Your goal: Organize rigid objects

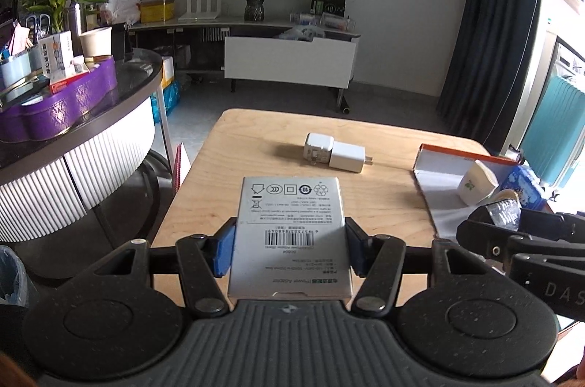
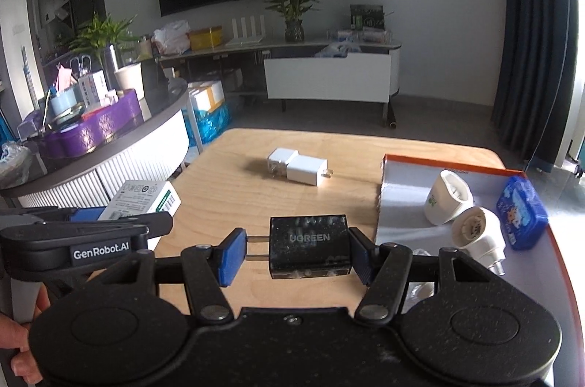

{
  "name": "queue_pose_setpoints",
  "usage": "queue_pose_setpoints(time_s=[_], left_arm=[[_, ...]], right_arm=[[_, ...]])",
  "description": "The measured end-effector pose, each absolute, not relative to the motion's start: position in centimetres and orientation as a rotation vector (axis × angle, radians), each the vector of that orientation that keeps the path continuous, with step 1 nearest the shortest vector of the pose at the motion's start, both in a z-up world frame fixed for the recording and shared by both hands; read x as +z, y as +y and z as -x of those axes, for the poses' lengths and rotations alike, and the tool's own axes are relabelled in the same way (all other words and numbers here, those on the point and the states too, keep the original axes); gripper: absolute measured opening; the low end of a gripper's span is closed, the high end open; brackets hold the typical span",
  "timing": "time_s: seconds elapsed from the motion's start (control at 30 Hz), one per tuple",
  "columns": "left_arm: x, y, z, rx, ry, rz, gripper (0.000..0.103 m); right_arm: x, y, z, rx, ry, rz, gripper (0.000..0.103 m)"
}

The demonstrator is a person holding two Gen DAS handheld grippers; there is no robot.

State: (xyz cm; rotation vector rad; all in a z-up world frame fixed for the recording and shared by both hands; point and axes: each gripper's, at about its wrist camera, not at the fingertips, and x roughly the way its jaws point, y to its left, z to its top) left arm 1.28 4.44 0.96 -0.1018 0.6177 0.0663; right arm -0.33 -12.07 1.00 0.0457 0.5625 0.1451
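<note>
Tray (image 2: 398,167) at 2 o'clock holds three items; left gripper (image 1: 290,250) clamps box (image 1: 290,237), right gripper (image 2: 296,253) clamps black charger (image 2: 309,250); white chargers (image 2: 298,166) at 12 o'clock left.

White adapter box (image 1: 290,237) held flat, barcode up; black UGREEN charger (image 2: 309,246) held, prongs left; 2 white chargers (image 2: 298,166) touching mid-table.
</note>
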Motion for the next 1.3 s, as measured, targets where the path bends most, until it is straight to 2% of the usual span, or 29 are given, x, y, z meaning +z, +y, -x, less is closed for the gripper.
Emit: queue_pose_setpoints(time_s=[1.3], left_arm=[[1.5, 0.3, 0.7, -0.070, 0.608, 0.091, 0.059]], right_arm=[[2.5, -16.9, 4.4, 0.018, 0.501, -0.085, 0.073]])
